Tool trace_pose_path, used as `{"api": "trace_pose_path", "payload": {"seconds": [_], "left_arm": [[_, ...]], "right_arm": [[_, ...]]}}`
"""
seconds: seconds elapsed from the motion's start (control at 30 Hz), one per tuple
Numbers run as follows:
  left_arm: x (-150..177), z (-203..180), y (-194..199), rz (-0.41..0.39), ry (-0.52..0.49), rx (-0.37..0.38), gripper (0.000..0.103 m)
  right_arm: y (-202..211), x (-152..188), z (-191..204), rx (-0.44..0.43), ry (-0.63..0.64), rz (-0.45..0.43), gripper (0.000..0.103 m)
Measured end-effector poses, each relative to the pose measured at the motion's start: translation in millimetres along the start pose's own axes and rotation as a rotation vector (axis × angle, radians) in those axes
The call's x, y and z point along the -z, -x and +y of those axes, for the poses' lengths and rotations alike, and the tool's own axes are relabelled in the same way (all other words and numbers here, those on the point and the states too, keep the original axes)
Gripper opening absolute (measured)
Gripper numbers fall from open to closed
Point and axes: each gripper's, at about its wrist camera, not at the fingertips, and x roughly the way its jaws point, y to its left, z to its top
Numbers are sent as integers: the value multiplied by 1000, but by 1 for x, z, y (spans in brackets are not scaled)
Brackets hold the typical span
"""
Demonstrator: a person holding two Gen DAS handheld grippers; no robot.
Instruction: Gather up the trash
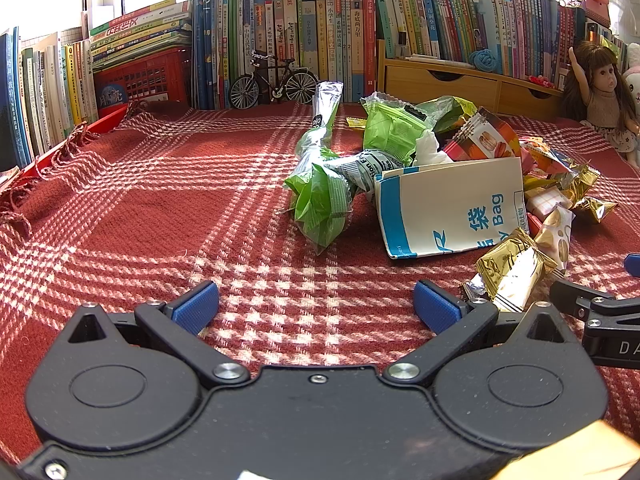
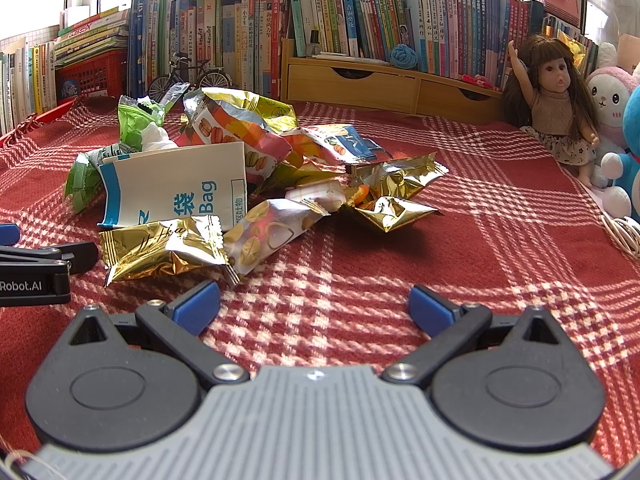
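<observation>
- Left gripper (image 1: 316, 304): blue pads spread wide, nothing between them, low over the red plaid cloth (image 1: 160, 208) on the tabletop.
- Right gripper (image 2: 314, 304): jaws likewise apart and empty, over bare cloth just right of the trash pile.
- Trash sits in one heap mid-cloth, ahead of both grippers. White paper bag (image 2: 176, 188) with blue print lies flat at the front of it.
- Green wrapper (image 1: 324, 196) at the left edge of the heap, twisted, with a clear plastic tail rising behind it.
- Gold foil wrapper (image 2: 160, 248) nearest the right gripper's left finger, just beyond the pad, not touching as far as I can tell. A patterned wrapper (image 2: 264, 236) touches it on its right.
- More gold foil wrappers (image 2: 392, 196) at the heap's right side; macaron-print bag (image 2: 236, 136) on top behind the paper bag.
- Background: row of books (image 1: 320, 32), model bicycle (image 1: 274, 80), doll (image 2: 556, 104) at far right beside plush toys.
</observation>
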Motion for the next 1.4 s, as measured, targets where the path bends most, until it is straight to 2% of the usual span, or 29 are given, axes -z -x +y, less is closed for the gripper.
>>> {"api": "trace_pose_path", "payload": {"seconds": [0.77, 0.83, 0.9, 1.0, 1.2, 1.3, 1.4], "left_arm": [[-4, 3, 4, 7, 16, 15, 103], [-3, 8, 4, -8, 44, 43, 103], [-4, 17, 10, -39, 94, 121, 103], [-7, 25, 19, -53, 136, 209, 102], [-17, 8, 40, -127, 11, 255, 102], [-19, -7, 43, -131, -55, 293, 101], [-18, -22, 41, -113, -115, 330, 95]], "right_arm": [[-5, -6, -1, -1, -25, 43, 103], [-7, -10, -3, -13, -19, 67, 103], [-8, -13, -5, -19, -18, 78, 103], [-2, -14, -9, -27, -6, 46, 103], [14, -30, -23, -81, -3, -64, 99], [12, -45, -31, -132, -17, -46, 90], [5, -56, -36, -172, -31, -13, 82]]}}
